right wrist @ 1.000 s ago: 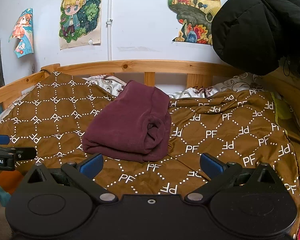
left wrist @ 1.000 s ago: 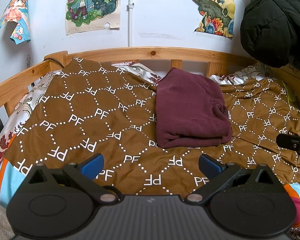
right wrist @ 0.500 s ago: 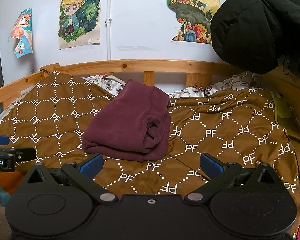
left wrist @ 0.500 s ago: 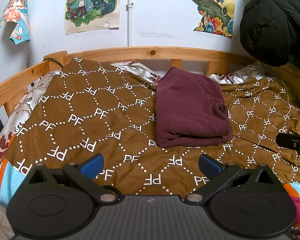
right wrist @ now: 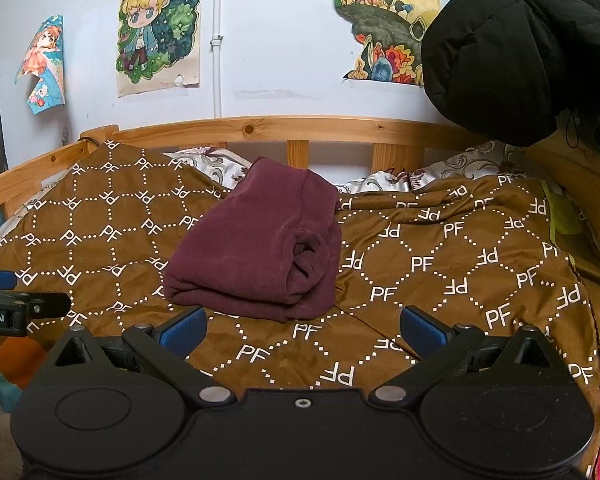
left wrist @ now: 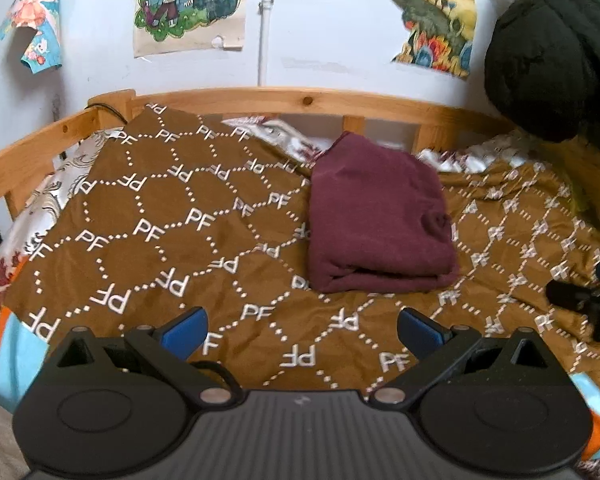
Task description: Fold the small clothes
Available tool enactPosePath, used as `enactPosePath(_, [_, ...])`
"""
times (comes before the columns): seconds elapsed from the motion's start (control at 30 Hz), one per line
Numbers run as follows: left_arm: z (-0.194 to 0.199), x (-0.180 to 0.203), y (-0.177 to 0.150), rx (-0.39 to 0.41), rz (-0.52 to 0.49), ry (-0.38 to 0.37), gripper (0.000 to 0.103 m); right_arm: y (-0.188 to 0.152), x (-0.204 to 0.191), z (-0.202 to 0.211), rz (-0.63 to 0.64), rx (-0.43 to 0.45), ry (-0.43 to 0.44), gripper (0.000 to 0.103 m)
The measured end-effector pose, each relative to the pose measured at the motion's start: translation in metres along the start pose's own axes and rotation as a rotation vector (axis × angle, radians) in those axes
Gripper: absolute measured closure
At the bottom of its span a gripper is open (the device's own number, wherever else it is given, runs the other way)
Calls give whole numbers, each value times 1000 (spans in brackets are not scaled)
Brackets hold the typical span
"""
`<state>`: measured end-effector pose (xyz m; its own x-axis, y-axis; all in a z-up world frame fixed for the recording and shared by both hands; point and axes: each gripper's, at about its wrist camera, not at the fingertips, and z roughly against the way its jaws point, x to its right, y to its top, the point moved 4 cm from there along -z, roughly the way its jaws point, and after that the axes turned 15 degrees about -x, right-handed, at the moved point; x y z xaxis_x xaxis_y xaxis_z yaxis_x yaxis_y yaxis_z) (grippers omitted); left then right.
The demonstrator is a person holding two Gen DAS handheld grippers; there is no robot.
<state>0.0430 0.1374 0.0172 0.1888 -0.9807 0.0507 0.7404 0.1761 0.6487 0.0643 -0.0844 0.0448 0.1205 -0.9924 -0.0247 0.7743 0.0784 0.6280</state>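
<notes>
Fold looks finished; both grippers released
Garment (left wrist: 376, 216) lies folded mid-bed; left gripper (left wrist: 302, 330) and right gripper (right wrist: 302, 326) hover empty near the front edge, next move likely withdrawal

My wooden bed (right wrist: 300, 126) carries a brown PF-patterned blanket (right wrist: 440, 264); a folded maroon garment (right wrist: 256, 248) lies on it, centre-far.

A home bedroom: a pale pine wooden bed frame (right wrist: 292, 126) runs across the middle, covered by a brown quilt printed with white "PF" letters (right wrist: 440, 264). Cartoon paper posters (right wrist: 158, 28) hang upper left on the white wall, a black padded jacket (right wrist: 512, 48) upper right.
</notes>
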Motion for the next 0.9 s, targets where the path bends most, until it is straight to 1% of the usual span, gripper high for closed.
enactPosePath(0.27, [3, -1, 1, 12, 4, -8, 1, 0, 0, -1, 0, -3, -1, 1])
enactPosePath(0.53, [6, 3, 1, 38, -23, -16, 1, -1, -2, -2, -7, -14, 1, 1])
enactPosePath(0.7, [5, 3, 1, 36, -22, -17, 1, -1, -2, -2, -8, -17, 1, 1])
enactPosePath(0.9, [2, 4, 1, 14, -14, -21, 1, -1, -3, -2, -7, -18, 1, 1])
